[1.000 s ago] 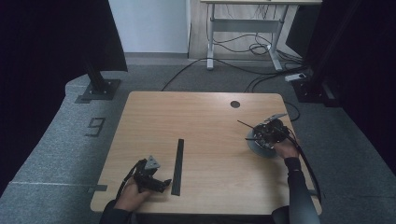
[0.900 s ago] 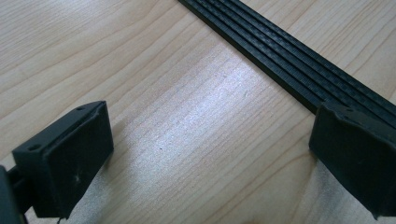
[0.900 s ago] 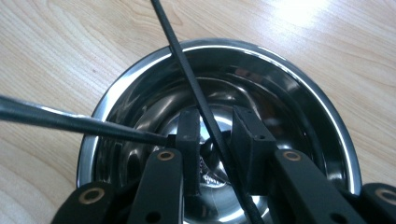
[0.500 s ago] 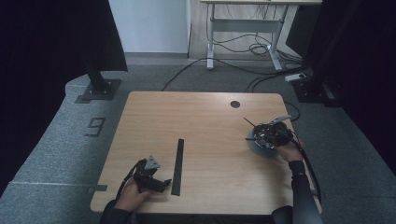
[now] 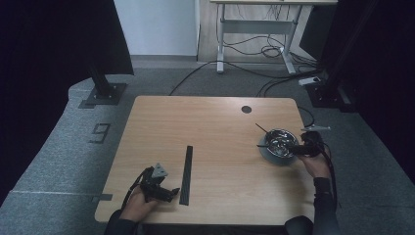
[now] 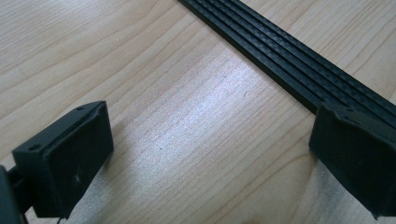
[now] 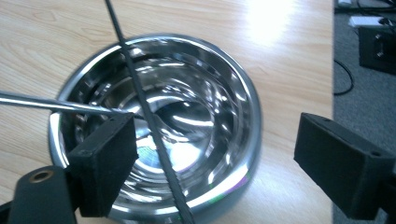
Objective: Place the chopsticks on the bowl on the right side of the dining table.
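Since the earlier frames the right gripper (image 5: 293, 147) has drawn back from over the steel bowl (image 5: 278, 146) toward the table's right edge, and its jaws have just been opening, with nothing pinched between them now; the left gripper (image 5: 169, 192) has kept its place beside the black strip (image 5: 186, 168). Largest first: the wooden table (image 5: 210, 122) carries everything, with a dark round hole (image 5: 246, 109) near its far edge at about 1 o'clock from the table's middle. The bowl sits close to the right edge, at about 3 o'clock from the middle, and lies at 9 o'clock from the right gripper, just in front of its jaws. In the right gripper view the bowl (image 7: 159, 126) is round, shiny and mirror-bright with ringed reflections, standing upright on the wood; the right gripper (image 7: 215, 163) has its jaws spread wide, one over the bowl's near wall and the other out past its rim. A thin black stick (image 7: 140, 102) lies across the bowl from rim to rim, and a slim metal rod (image 7: 51, 103) reaches in from the left side. The long black strip, ribbed lengthwise in the left gripper view (image 6: 280, 60), lies flat at 3 o'clock of the left gripper (image 6: 210, 154), whose jaws stand wide apart over bare wood, one jaw close to the strip's edge and holding nothing.
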A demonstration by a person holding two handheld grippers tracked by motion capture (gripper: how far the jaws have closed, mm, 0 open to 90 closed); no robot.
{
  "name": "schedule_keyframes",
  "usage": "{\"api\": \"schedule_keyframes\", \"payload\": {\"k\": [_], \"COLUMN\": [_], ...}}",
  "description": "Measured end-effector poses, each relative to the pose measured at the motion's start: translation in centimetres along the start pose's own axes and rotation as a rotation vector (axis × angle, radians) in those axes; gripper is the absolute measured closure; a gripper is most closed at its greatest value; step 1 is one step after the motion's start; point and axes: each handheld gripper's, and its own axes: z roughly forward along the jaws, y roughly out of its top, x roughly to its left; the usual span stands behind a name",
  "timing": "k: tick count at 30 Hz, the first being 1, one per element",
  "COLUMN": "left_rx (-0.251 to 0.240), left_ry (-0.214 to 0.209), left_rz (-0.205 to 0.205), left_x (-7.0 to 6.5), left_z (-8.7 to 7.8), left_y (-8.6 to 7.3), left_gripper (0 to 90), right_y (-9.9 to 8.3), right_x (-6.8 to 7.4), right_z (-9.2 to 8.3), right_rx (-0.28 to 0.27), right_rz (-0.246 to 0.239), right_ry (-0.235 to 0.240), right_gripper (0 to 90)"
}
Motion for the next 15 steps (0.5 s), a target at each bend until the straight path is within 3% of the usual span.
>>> {"api": "schedule_keyframes", "payload": {"k": [8, 15], "left_rx": [0.000, 0.000], "left_ry": [0.000, 0.000], "left_rz": [0.000, 0.000], "left_x": [0.0, 0.0], "left_z": [0.0, 0.0], "left_y": [0.0, 0.0], "left_gripper": [0.0, 0.0], "right_y": [-1.4, -1.7], "right_x": [-0.8, -1.8], "right_z": [0.6, 0.5], "right_rx": [0.050, 0.042], "right_rz": [0.022, 0.042], "right_ry": [-0.018, -0.047], "right_gripper": [9.8, 11.3]}}
